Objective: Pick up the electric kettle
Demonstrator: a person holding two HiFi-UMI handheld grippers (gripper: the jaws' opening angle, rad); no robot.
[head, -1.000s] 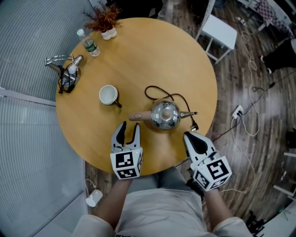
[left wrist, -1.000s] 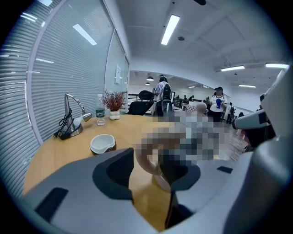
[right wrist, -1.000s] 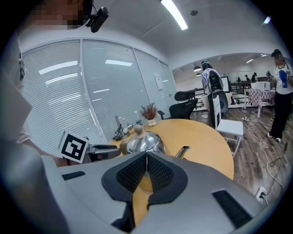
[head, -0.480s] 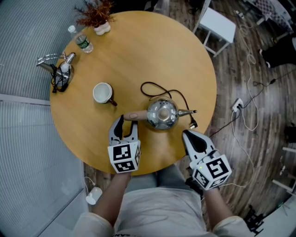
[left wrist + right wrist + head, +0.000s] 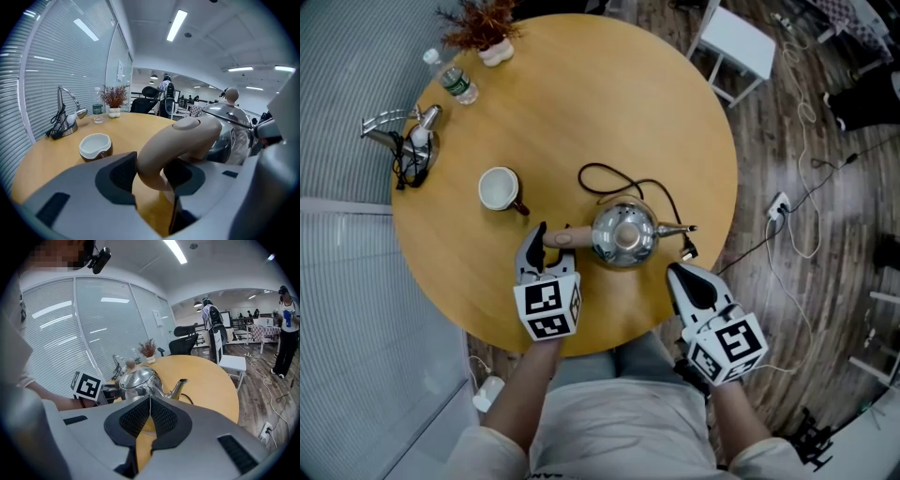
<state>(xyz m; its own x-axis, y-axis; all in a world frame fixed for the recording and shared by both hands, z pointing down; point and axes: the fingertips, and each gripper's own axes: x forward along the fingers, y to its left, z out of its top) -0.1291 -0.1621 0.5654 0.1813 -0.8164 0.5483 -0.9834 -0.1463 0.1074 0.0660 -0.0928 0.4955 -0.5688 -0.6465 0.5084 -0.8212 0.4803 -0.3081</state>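
Fingers of the left gripper (image 5: 546, 242) clasp the beige curved handle (image 5: 176, 145) of the shiny steel electric kettle (image 5: 623, 234) on the round wooden surface (image 5: 581, 112). Fingers of the right gripper (image 5: 150, 414) are pressed together, empty.

No words, brand names or numbers can be read in any view. A black-and-white square marker (image 5: 547, 310) is borne on the cube of the left gripper (image 5: 546, 246), at lower centre of the head view. Another is borne on that of the right gripper (image 5: 682, 277), at lower right. Only coded patterns are shown on them. A green label (image 5: 459, 89) is carried by the water bottle (image 5: 450, 77) at upper left, its print too small to be made out. A white notice (image 5: 120, 66) is fixed to the glazed partition (image 5: 112, 51) at upper left of the left gripper view, its lettering illegible.
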